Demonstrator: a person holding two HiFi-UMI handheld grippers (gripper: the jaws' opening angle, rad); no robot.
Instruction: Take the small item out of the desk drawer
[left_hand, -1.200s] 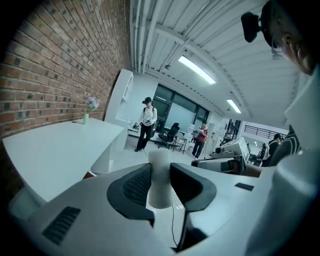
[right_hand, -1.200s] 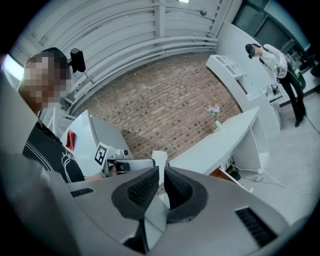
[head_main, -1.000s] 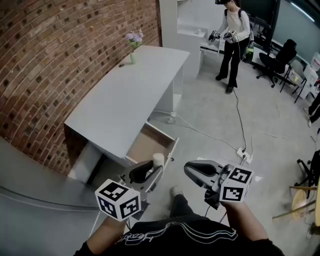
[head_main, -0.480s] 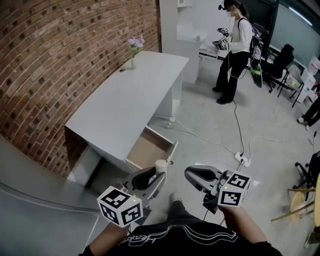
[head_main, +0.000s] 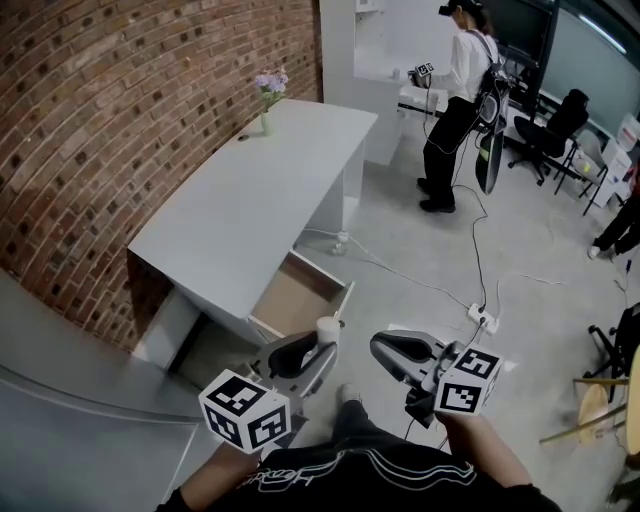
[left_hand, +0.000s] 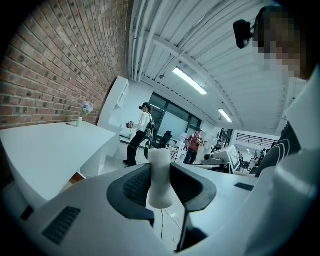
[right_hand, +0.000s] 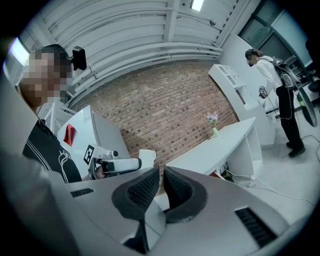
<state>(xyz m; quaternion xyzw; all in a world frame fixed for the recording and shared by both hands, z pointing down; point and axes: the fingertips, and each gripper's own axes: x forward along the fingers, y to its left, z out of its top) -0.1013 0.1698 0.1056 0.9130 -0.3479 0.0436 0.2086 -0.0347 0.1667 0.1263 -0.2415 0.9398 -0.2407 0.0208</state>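
One small white cylinder (left_hand: 160, 176) stands upright, pinched at mid-height in the left claw (head_main: 308, 356), clear of the open drawer (head_main: 298, 296) just beyond it. It looks light, smooth, maybe squashy, so a gentle mid-body grip suits it. The right claw (right_hand: 161, 186) is clenched and empty.

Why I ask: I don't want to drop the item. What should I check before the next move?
1. Item held in left gripper: ok, clamped from both sides.
2. Item out of drawer: ok.
3. Drawer shut: not ok, it stands open.
4. Right gripper free: ok, jaws close together, nothing between.
5. Bare desk for setting down: ok, the vase stands at the far end.
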